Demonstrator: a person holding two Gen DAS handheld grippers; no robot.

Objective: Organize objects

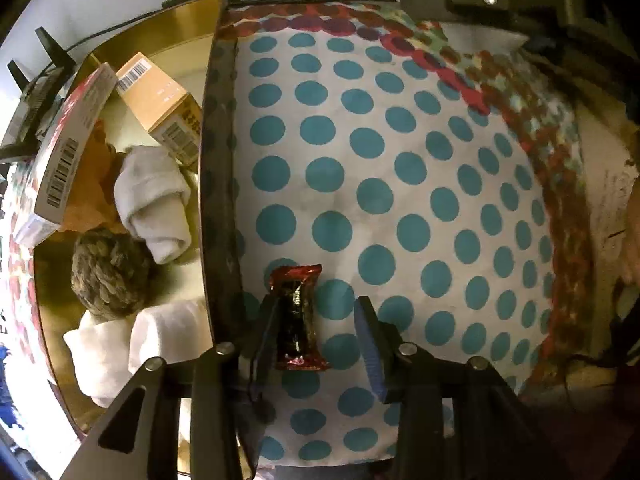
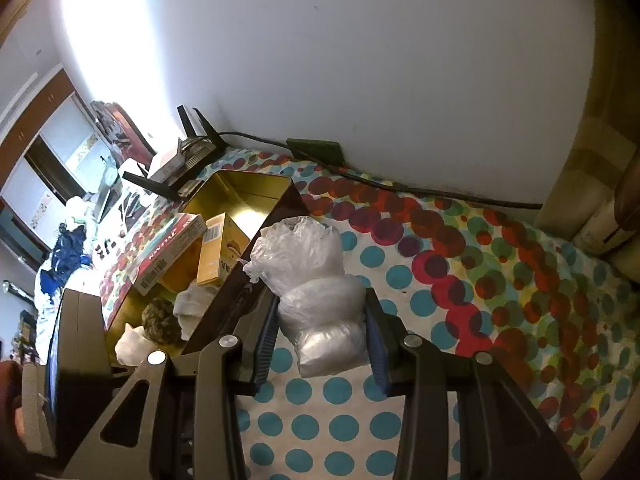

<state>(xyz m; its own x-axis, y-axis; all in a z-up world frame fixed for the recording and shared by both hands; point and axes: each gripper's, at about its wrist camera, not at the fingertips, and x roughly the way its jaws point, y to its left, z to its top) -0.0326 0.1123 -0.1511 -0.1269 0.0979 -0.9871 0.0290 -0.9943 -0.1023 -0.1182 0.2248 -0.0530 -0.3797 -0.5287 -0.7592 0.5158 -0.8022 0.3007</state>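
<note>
My left gripper [image 1: 316, 332] spread wide over the red candy bar [image 1: 298, 318] lying on the dotted cloth [image 1: 400, 168], bar against my left finger, gold tin [image 1: 132, 52] at ten o'clock, my right gripper [image 2: 322, 336] clamped on the plastic bag [image 2: 316, 288], tin at nine o'clock.

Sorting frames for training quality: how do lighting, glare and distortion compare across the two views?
Left wrist: dim and warm, slightly soft; the gold tin shows a mild sheen, and the dotted cloth bulges from fisheye. Right wrist: brighter and cooler; the wall blows out to white at upper left, edges curve, and the plastic bag stays sharp.
</note>
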